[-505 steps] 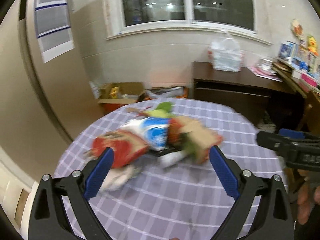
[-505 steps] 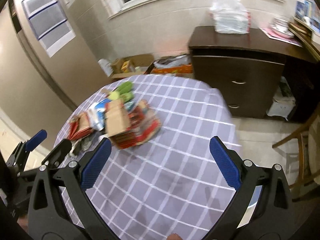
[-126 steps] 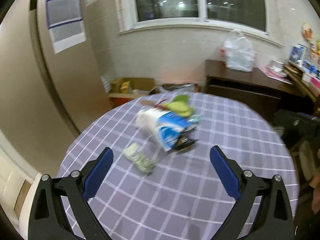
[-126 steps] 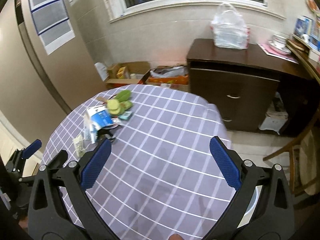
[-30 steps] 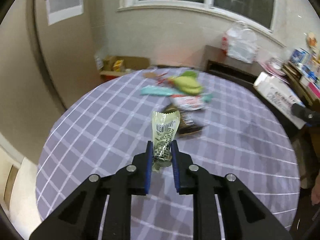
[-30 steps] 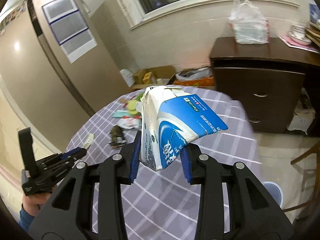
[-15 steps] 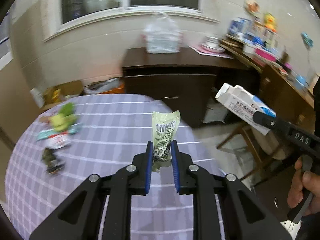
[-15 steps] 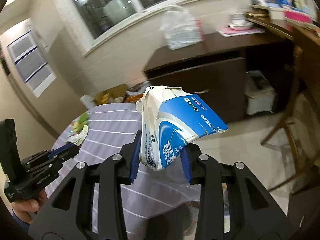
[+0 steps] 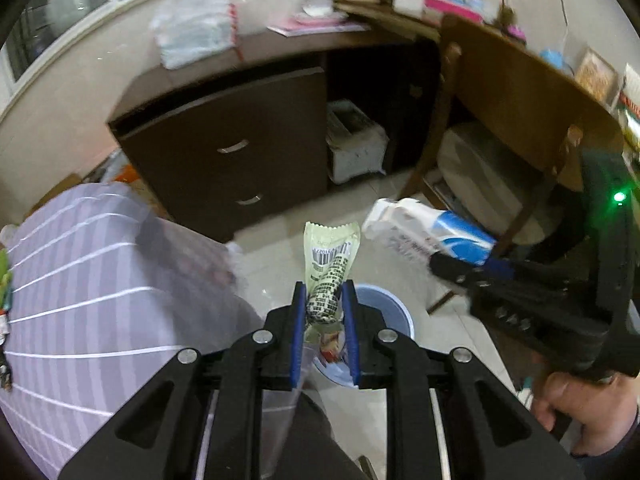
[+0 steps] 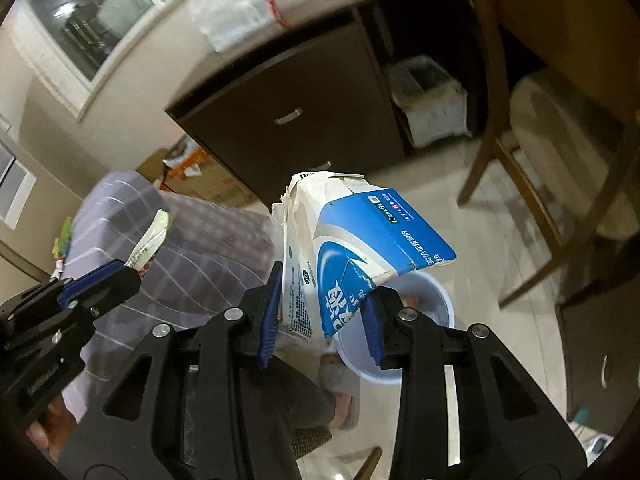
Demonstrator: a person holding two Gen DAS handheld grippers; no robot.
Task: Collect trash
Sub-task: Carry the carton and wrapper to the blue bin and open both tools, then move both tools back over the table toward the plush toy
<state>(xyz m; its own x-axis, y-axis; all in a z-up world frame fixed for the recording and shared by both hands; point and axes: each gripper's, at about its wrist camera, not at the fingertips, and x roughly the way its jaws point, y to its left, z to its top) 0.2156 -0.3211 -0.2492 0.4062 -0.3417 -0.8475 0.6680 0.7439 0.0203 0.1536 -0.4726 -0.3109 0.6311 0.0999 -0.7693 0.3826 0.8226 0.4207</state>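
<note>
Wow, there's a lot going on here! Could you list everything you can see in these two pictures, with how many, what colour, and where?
milk carton: one, blue and white, crumpled, clamped in the right gripper above the bin.
snack wrapper: one, pale green with a barcode, clamped in the left gripper.
bin: one, light blue, on the floor below both grippers, some trash inside.
table: one, purple checked cloth, on the left.
cabinet: one, dark brown with two drawers, against the wall.
plastic bag: one, white, on top of the cabinet.
chair: one, wooden, at right.
left gripper: black, blue fingers, shut.
right gripper: black, blue fingers, shut.
</note>
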